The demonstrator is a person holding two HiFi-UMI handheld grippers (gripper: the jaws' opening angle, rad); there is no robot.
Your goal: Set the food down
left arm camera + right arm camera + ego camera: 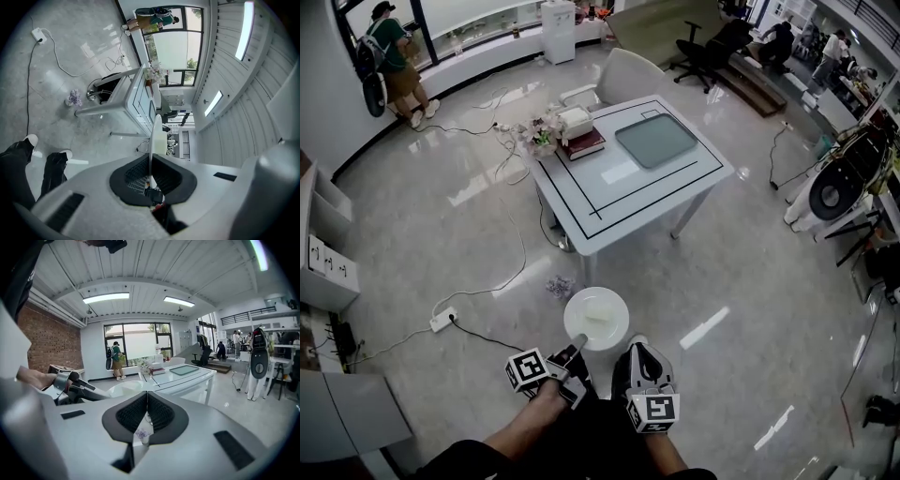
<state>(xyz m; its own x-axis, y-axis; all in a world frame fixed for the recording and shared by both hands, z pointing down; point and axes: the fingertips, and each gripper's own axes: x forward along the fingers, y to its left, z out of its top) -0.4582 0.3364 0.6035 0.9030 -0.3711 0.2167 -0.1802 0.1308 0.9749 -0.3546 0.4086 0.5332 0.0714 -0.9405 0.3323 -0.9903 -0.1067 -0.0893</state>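
Left tongs sit lowest in the head view, at the end of a bare forearm, and they are clamped on the near rim of a white plate. In the left gripper view the plate shows edge-on, its rim pinched between the ribbed black pads with no gap on either side. A pale block of food lies on the plate, roughly at its middle, and the same block shows against the plate's face in the left gripper view.

Just beside them, the right tongs are closed narrow and empty: in the right gripper view their pads meet with nothing between them, and the plate sits off to their left.

The plate is held in the air over the glossy grey floor, short of the near corner of the white surface and not touching it. On that surface lie a grey-green tray, a stack of books with a white box on top, and a bunch of flowers. A white chair stands at its far side.

Cables and a power strip trail across the floor to the left.
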